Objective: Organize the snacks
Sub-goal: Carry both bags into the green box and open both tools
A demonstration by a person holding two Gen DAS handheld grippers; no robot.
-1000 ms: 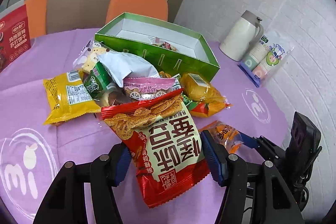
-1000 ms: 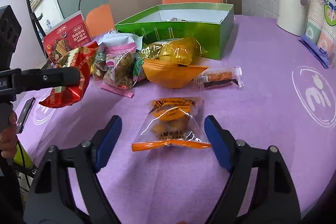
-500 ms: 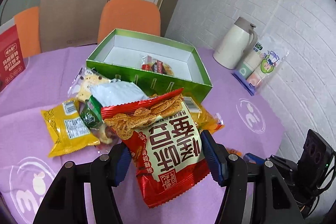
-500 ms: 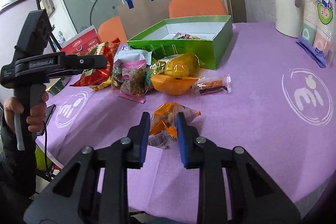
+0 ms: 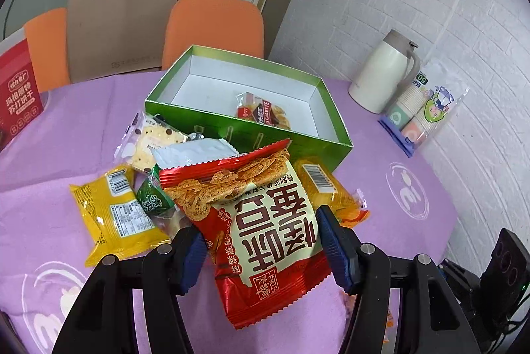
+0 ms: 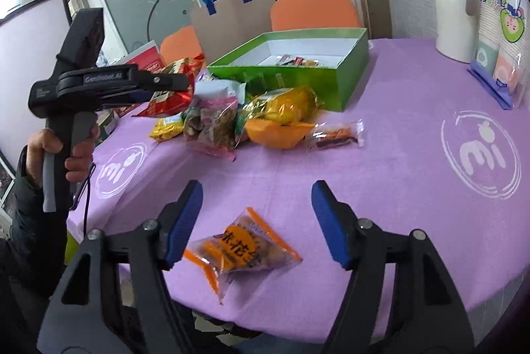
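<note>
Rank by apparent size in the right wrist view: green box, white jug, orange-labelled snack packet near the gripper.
1. green box
2. white jug and orange-labelled snack packet: look alike, and the packet lies nearest the camera, so unranked.

Red carton (image 5: 18,95) (cut off left)

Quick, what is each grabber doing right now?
Left gripper: shut on the red snack bag.
Right gripper: open, holding nothing; the orange packet lies on the table below it.
</note>
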